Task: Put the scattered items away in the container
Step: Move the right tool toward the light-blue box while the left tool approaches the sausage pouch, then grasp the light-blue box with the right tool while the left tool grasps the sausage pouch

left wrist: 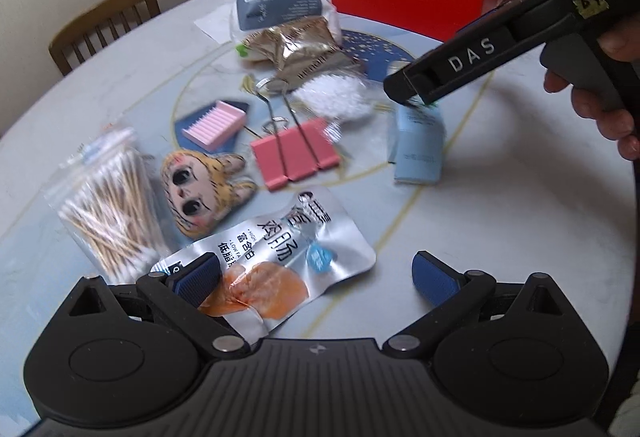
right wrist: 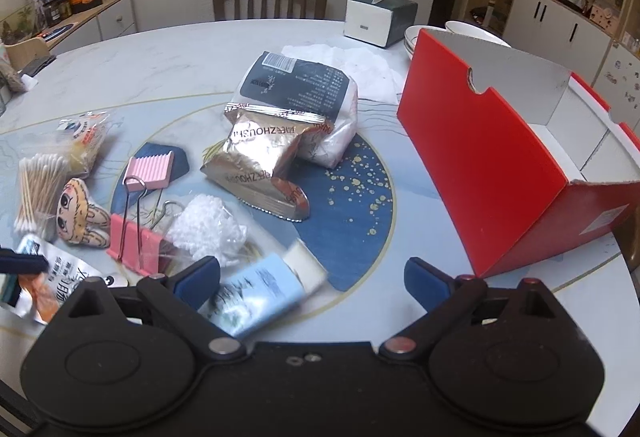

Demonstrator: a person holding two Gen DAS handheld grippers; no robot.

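One container is sitting on the round table (right wrist: 160,69): a red box (right wrist: 492,173) with a white interior, open at the top, and the part of its inside that we are seeing is holding nothing; the rest is hidden by its front wall. Beside it we are listing the scattered items lying on the table's blue centre disc and pale ring: a light blue tube (right wrist: 256,293) with a white cap, blurred in both views; a pink binder clip (left wrist: 294,153) with wire handles; a silver sausage pouch (left wrist: 276,249) with an orange picture; a bag of cotton swabs (left wrist: 108,205); a cartoon-face plush (left wrist: 204,189); a pink ridged pad (left wrist: 214,125); a clear bag of white pellets (left wrist: 336,97); gold foil snack packets (right wrist: 260,153); and a dark-labelled white packet (right wrist: 304,93). We are holding the left gripper (left wrist: 316,277) with its jaws spread wide above the sausage pouch, grasping nothing. The right gripper (right wrist: 312,281) is likewise gaping, its left finger (right wrist: 198,279) just beside the blue tube, and we cannot tell whether they are touching.
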